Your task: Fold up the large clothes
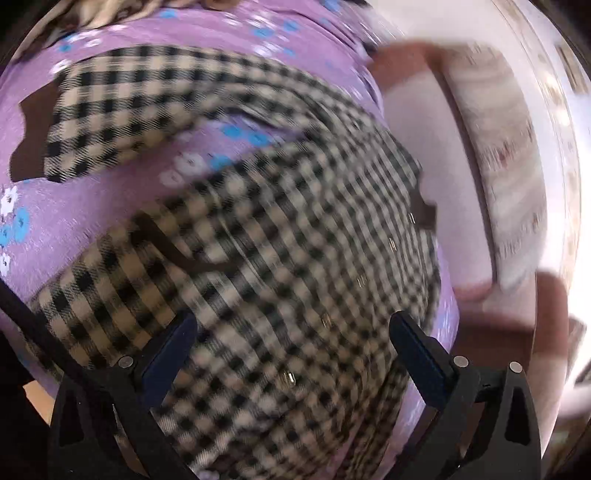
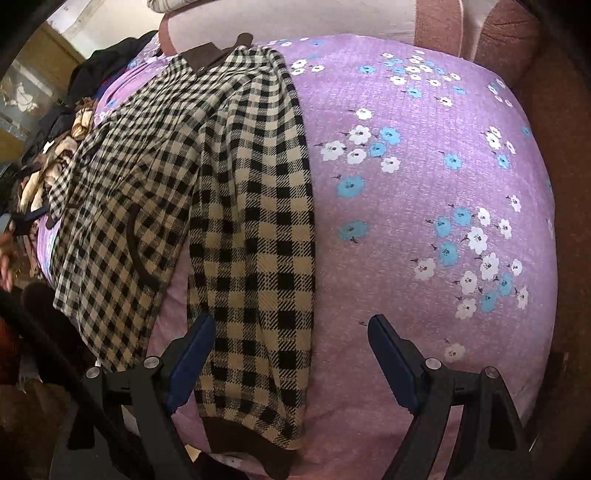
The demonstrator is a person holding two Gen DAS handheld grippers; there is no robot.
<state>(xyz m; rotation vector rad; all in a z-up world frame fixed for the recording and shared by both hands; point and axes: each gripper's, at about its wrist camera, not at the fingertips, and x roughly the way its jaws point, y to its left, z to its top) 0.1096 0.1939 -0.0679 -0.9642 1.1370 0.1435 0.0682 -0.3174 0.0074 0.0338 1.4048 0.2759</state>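
A black-and-beige checked jacket (image 2: 155, 177) with a brown collar (image 2: 218, 51) lies on a purple flowered bedsheet (image 2: 424, 192). One sleeve (image 2: 255, 258) runs down toward me and ends in a brown cuff (image 2: 243, 439). My right gripper (image 2: 291, 332) is open just above that sleeve's lower part, jaws wide, nothing between the pads. In the blurred left wrist view the jacket (image 1: 280, 266) fills the middle, its other sleeve (image 1: 122, 118) stretching to the upper left. My left gripper (image 1: 295, 332) hovers open over the jacket's body.
A pile of other clothes (image 2: 62, 155) sits at the far left of the bed. A pinkish padded headboard (image 2: 295, 18) rises behind the bed, and a brown padded frame (image 2: 561, 184) borders the right side. In the left wrist view, white and brown upholstery (image 1: 461, 184) shows blurred.
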